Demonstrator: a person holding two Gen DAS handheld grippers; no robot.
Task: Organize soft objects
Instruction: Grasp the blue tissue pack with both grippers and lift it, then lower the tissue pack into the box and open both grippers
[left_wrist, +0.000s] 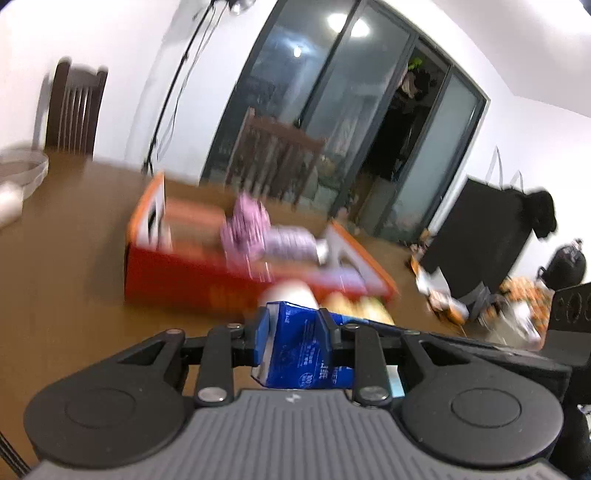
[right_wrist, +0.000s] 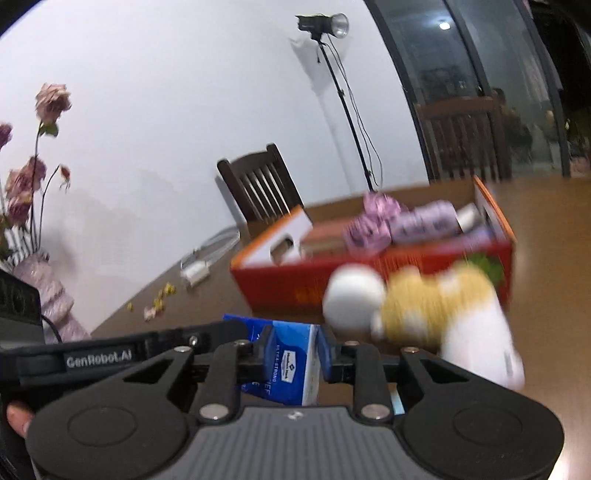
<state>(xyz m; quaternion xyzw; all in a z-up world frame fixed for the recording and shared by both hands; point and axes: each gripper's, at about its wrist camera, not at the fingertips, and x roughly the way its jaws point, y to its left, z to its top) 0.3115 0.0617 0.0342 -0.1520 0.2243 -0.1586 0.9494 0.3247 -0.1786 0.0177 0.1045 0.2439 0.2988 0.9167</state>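
Note:
A blue soft tissue pack (left_wrist: 299, 354) sits squeezed between the fingers of my left gripper (left_wrist: 293, 321), held above the wooden table (left_wrist: 74, 266). The right wrist view shows the same blue pack (right_wrist: 291, 362) pinched by my right gripper (right_wrist: 295, 350), with the left gripper's body (right_wrist: 110, 354) reaching in from the left. Just beyond lies a white and yellow plush toy (right_wrist: 436, 310), blurred, in front of an open red-orange box (left_wrist: 192, 284). Purple patterned packs (left_wrist: 247, 229) rest inside the box.
Dark wooden chairs (right_wrist: 258, 184) stand behind the table. A vase of pink roses (right_wrist: 40, 280) is at the left, a light stand (right_wrist: 343, 96) by the wall, a clear bowl (left_wrist: 22, 166) on the table's far left. A black bag (left_wrist: 480, 236) and clutter sit at the right.

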